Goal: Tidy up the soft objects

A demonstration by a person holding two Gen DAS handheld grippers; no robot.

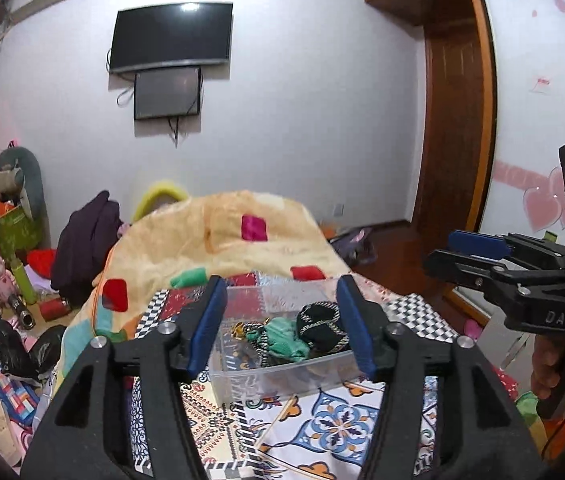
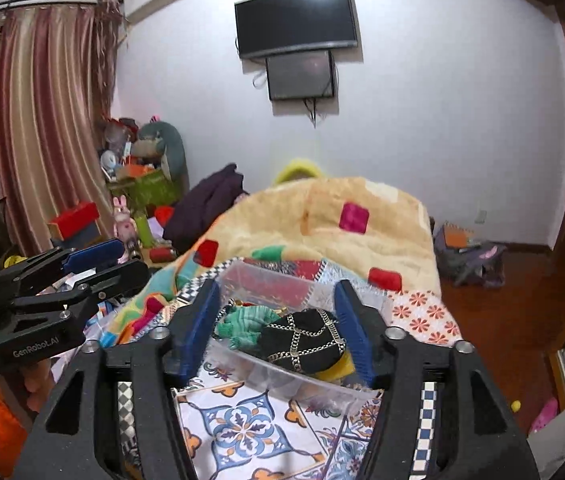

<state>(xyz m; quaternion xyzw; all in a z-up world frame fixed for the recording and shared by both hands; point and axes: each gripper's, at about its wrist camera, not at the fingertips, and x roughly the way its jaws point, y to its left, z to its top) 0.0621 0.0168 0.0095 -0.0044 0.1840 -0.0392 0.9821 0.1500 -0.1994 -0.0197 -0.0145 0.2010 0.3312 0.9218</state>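
Observation:
A clear plastic bin [image 1: 242, 380] [image 2: 294, 380] sits on the patterned bedspread. In it lie a green knitted piece [image 1: 286, 338] [image 2: 244, 322], a black pouch with gold chain trim [image 1: 320, 326] [image 2: 302, 340] and something yellow [image 2: 340, 368] under the pouch. My left gripper [image 1: 282, 320] is open and empty, just short of the bin; it also shows in the right wrist view [image 2: 102, 258]. My right gripper [image 2: 278, 324] is open and empty, held before the bin; it shows at the right of the left wrist view [image 1: 442, 252].
A cream fleece blanket with coloured squares [image 1: 222, 236] [image 2: 322, 224] is heaped behind the bin. A dark purple garment [image 1: 86, 236] lies at the bed's far left. Toys, boxes and bags [image 1: 6, 280] crowd the floor on the left. A wardrobe [image 1: 462, 120] stands right.

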